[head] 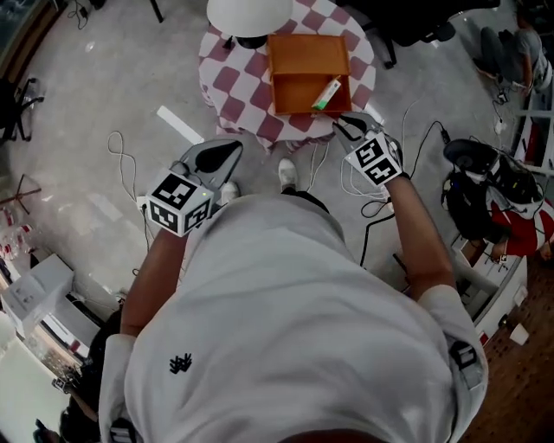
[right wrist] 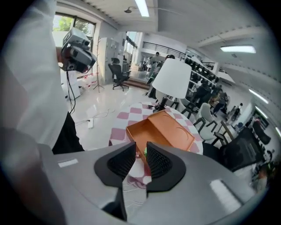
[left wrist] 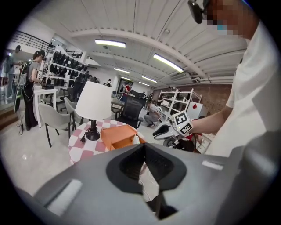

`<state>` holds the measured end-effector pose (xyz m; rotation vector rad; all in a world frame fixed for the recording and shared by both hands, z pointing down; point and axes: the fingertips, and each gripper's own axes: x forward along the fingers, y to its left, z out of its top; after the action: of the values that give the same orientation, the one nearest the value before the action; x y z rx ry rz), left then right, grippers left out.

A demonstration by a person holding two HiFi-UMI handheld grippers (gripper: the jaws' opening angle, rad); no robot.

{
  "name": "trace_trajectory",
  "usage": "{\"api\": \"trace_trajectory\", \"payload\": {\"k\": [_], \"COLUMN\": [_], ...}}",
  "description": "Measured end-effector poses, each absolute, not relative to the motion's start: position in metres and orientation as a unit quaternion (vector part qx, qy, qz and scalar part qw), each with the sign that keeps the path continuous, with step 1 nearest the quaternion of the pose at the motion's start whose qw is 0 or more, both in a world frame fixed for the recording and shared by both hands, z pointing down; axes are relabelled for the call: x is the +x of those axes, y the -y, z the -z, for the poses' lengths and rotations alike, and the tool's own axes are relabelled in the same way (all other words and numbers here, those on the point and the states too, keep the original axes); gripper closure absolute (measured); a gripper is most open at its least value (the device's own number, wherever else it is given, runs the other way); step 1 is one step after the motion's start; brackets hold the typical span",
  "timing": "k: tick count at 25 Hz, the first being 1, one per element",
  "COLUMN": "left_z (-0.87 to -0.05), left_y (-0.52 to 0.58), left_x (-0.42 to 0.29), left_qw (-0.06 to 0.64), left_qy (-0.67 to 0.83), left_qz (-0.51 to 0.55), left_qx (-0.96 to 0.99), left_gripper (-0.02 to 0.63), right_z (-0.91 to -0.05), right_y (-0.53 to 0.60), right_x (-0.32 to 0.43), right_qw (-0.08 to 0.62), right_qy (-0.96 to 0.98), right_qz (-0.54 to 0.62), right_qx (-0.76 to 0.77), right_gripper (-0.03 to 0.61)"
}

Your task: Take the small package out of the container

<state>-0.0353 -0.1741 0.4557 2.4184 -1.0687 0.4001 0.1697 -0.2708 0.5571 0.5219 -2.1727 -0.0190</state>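
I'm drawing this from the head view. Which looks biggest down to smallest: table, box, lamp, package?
1. table
2. box
3. lamp, but the picture's edge cuts it off and it stands nearer the camera, so box versus lamp is unsure
4. package

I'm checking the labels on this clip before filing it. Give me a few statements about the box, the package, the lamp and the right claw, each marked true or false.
1. The flat orange rectangular box on the round table with the pink-and-white checked cloth has its lid open. True.
2. The small white-and-green package lies inside the box. True.
3. The right claw grips the package. False: its jaws stand apart with nothing between them, at the table's edge near the box.
4. The white-shaded lamp stands on the floor. False: it stands on the table, beside the box's lid.
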Motion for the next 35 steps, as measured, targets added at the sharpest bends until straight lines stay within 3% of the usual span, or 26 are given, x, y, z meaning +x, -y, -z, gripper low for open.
{"api": "trace_trajectory", "payload": {"k": [23, 35], "left_z": [-0.464, -0.465], "left_y": [0.208, 0.221], "left_x": [-0.018, -0.028], "left_qw": [0.270, 0.275], "left_qy": [0.546, 0.568], "left_qz": [-0.115, -0.108], "left_qx": [0.785, 0.768], "left_gripper": [0.558, 0.558], "right_z": [-0.657, -0.690], "right_y": [0.361, 0.365], "right_x": [0.172, 0.166], "right_qw": [0.561, 0.582], "right_qy": [0.765, 0.717], "right_qz": [0.286, 0.317], "right_qx": [-0.135, -0.218], "right_gripper": [0.461, 0.454]}}
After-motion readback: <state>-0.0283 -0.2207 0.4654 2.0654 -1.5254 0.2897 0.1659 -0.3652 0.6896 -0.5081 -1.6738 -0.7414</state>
